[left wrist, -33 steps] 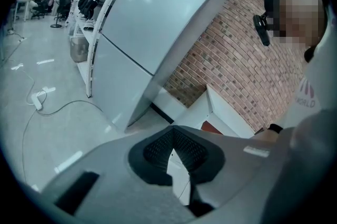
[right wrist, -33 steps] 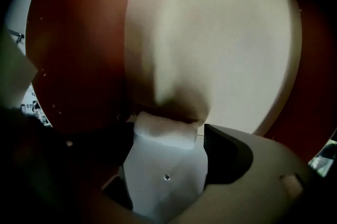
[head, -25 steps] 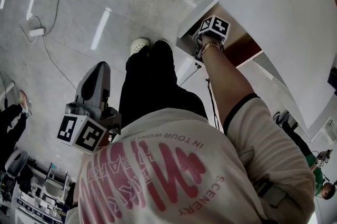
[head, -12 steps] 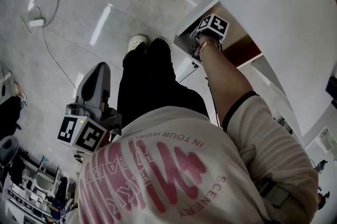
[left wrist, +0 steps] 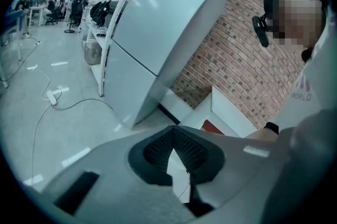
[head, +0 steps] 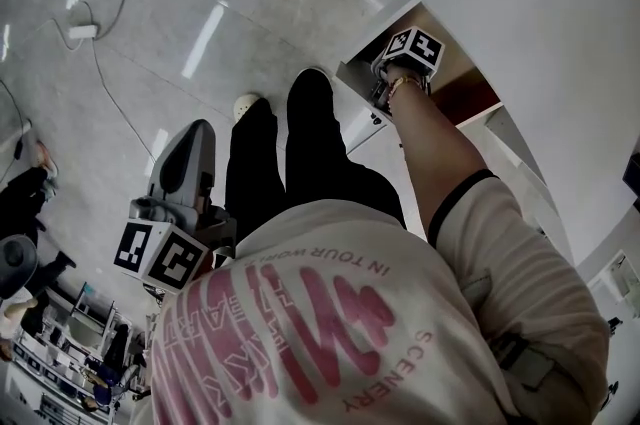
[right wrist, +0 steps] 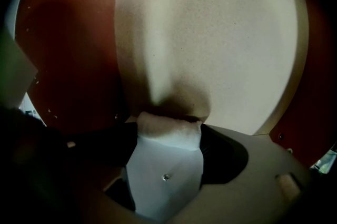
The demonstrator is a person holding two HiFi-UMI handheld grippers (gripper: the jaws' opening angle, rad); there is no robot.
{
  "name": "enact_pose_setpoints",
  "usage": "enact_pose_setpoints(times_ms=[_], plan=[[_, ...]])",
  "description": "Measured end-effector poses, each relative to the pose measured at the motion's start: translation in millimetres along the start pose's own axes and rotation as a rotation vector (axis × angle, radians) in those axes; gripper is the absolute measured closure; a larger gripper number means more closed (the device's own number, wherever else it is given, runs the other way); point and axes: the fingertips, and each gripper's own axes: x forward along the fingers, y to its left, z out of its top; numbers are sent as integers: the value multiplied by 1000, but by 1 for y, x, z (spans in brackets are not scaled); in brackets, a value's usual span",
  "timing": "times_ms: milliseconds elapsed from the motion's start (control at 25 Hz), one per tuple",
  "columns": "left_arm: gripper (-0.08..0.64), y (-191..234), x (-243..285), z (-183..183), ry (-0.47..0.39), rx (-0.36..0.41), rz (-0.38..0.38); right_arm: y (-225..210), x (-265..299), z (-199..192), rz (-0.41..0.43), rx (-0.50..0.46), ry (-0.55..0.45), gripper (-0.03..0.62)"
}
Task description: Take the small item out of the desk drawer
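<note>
My right gripper [head: 405,55] reaches steeply down into the open desk drawer [head: 445,78], its marker cube uppermost. In the right gripper view a small white item [right wrist: 168,159] with a fuzzy top edge fills the gap of the right gripper [right wrist: 169,122]. The jaws have just been closing and the dark pads [right wrist: 224,157] touch it on both sides. Below it lie the drawer's pale bottom [right wrist: 221,33] and reddish-brown walls [right wrist: 68,49]. My left gripper [head: 192,133] hangs low at the left over the floor, shut and empty; its pads [left wrist: 192,152] meet at the tip.
The white desk top [head: 540,33] spreads to the right of the drawer. The person's dark trouser legs [head: 290,163] and a pale shoe [head: 243,103] stand beside the drawer front. A cable with a power strip [head: 80,31] lies on the floor. A brick wall [left wrist: 237,59] stands behind a tall white cabinet [left wrist: 158,33].
The right gripper stays in the drawer. The person's legs have moved apart and the pale shoe has slid left. The left gripper has barely shifted.
</note>
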Motion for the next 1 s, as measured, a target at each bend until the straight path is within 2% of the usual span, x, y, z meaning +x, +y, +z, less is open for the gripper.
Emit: enact_pose_setpoints(times_ms=[280, 560, 760, 1000], plan=[[558, -11, 9, 8, 8, 7, -46, -4, -9, -3, -7, 14, -12, 215], [559, -10, 11, 13, -10, 5, -104, -6, -23, -1, -14, 18, -81, 222], [558, -2, 4, 26, -45, -16, -130, -5, -44, -3, -40, 15, -125, 224], [558, -3, -13, 40, -83, -7, -158, -9, -70, -9, -61, 23, -177, 224]])
